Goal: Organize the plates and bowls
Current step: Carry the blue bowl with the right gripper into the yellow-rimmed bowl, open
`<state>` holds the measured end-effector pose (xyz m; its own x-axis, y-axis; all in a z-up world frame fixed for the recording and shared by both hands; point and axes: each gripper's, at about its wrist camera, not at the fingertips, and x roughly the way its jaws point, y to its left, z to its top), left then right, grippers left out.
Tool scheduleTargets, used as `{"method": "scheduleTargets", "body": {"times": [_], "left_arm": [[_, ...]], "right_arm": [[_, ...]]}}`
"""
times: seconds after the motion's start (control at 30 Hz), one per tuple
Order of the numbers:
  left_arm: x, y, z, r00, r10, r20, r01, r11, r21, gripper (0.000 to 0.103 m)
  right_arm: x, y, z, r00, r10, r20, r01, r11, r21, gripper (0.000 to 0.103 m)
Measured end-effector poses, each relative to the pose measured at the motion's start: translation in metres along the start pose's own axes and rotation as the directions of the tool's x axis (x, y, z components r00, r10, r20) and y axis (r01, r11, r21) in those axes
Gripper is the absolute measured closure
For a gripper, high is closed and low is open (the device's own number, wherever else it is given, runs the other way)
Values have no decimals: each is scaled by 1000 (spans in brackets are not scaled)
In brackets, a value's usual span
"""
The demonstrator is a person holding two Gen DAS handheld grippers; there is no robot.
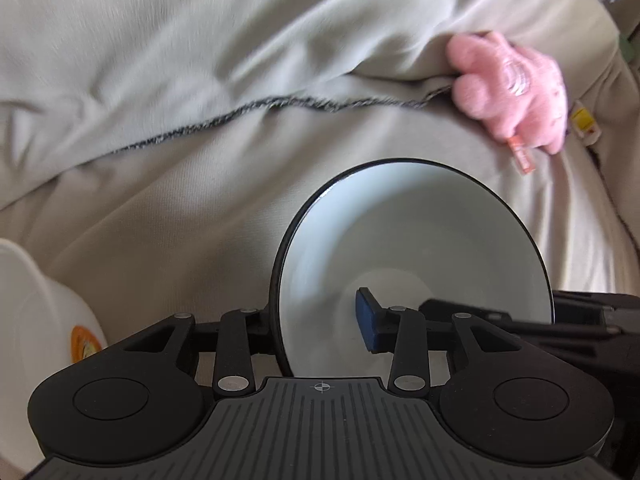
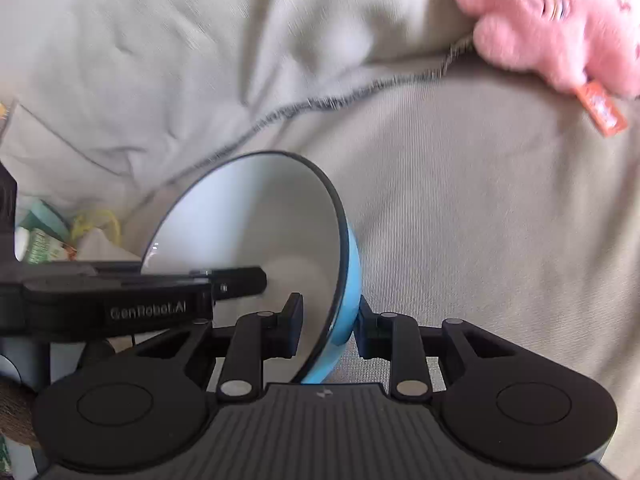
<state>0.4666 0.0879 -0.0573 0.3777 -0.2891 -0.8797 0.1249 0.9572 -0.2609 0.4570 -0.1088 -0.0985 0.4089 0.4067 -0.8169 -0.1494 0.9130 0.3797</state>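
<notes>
A bowl (image 1: pixel 416 248), white inside with a dark rim and light blue outside, is held tilted on edge between both grippers above a beige blanket. My left gripper (image 1: pixel 320 320) is shut on its left wall, the blue pad (image 1: pixel 366 320) inside the bowl. My right gripper (image 2: pixel 330 328) is shut on the same bowl (image 2: pixel 256 224), pinching its right wall with one finger inside and one on the blue outside. The left gripper's body shows in the right wrist view (image 2: pixel 120 304), reaching into the bowl.
A pink plush toy (image 1: pixel 516 92) with an orange tag lies on the blanket (image 1: pixel 200 80) at the upper right. A white container (image 1: pixel 36 312) with an orange label stands at the lower left. Small packets and clutter (image 2: pixel 52 236) lie at the left edge.
</notes>
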Motion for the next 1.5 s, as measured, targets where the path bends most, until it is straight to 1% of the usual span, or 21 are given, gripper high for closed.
{"method": "scheduleTargets", "body": {"times": [0.1, 0.17, 0.2, 0.3, 0.4, 0.43, 0.5, 0.57, 0.63, 0.67, 0.73, 0.8, 0.9, 1.0, 1.13, 1.2, 1.3, 1.4, 1.5], "left_arm": [[-33, -20, -10, 999, -14, 41, 13, 1000, 16, 64], [-50, -41, -20, 998, -15, 60, 12, 999, 45, 64], [-54, -50, -26, 998, -15, 57, 12, 999, 52, 64], [-58, -79, -52, 1000, -17, 17, 16, 996, 90, 64], [-49, -101, -81, 999, -16, -42, 21, 992, 126, 64], [-44, -107, -89, 998, -8, -63, 16, 990, 140, 66], [-32, -113, -102, 995, 17, -94, -2, 987, 159, 68], [-21, -115, -111, 993, 35, -113, -16, 988, 156, 70], [-14, -115, -119, 992, 66, -111, -47, 984, 171, 75], [-11, -114, -122, 992, 75, -104, -57, 983, 173, 75], [-13, -108, -121, 995, 67, -77, -54, 987, 151, 77], [-14, -104, -118, 995, 62, -75, -51, 989, 137, 78], [-17, -99, -116, 997, 41, -72, -33, 993, 112, 79], [-21, -95, -114, 997, 32, -70, -25, 995, 102, 83], [-26, -91, -113, 998, 30, -61, -24, 994, 103, 83], [-28, -89, -113, 998, 27, -54, -22, 995, 98, 83], [-31, -85, -110, 999, 19, -38, -16, 996, 85, 83], [-41, -90, -110, 999, 52, 16, -54, 991, 126, 83], [-48, -97, -109, 997, 62, 40, -68, 983, 168, 82]], "right_arm": [[-40, -1, -3, 998, 31, 56, -30, 1000, -7, 76], [-67, -2, -11, 996, 30, 89, -27, 999, -33, 76], [-80, -4, -17, 995, 25, 99, -20, 999, -43, 76], [-108, -13, -42, 995, 3, 98, 2, 999, -49, 76], [-124, -26, -71, 996, -17, 86, 21, 999, -43, 76], [-127, -32, -81, 996, -27, 81, 31, 999, -42, 76], [-126, -42, -94, 996, -45, 73, 48, 998, -38, 76], [-120, -48, -104, 996, -66, 61, 68, 997, -29, 76], [-116, -50, -112, 994, -93, 66, 95, 995, -43, 76], [-114, -50, -114, 992, -108, 71, 112, 992, -56, 76], [-110, -50, -118, 991, -111, 71, 116, 991, -64, 75], [-109, -48, -118, 991, -107, 81, 113, 991, -71, 75], [-104, -47, -117, 991, -111, 71, 115, 992, -60, 75], [-99, -48, -117, 993, -101, 64, 104, 993, -50, 75], [-93, -50, -116, 995, -85, 45, 86, 996, -25, 74], [-95, -49, -113, 995, -81, 52, 82, 996, -24, 72], [-96, -45, -110, 993, -96, 65, 98, 995, -35, 72], [-98, -39, -109, 990, -116, 79, 121, 991, -64, 71], [-106, -28, -109, 978, -163, 128, 178, 977, -117, 67]]}}
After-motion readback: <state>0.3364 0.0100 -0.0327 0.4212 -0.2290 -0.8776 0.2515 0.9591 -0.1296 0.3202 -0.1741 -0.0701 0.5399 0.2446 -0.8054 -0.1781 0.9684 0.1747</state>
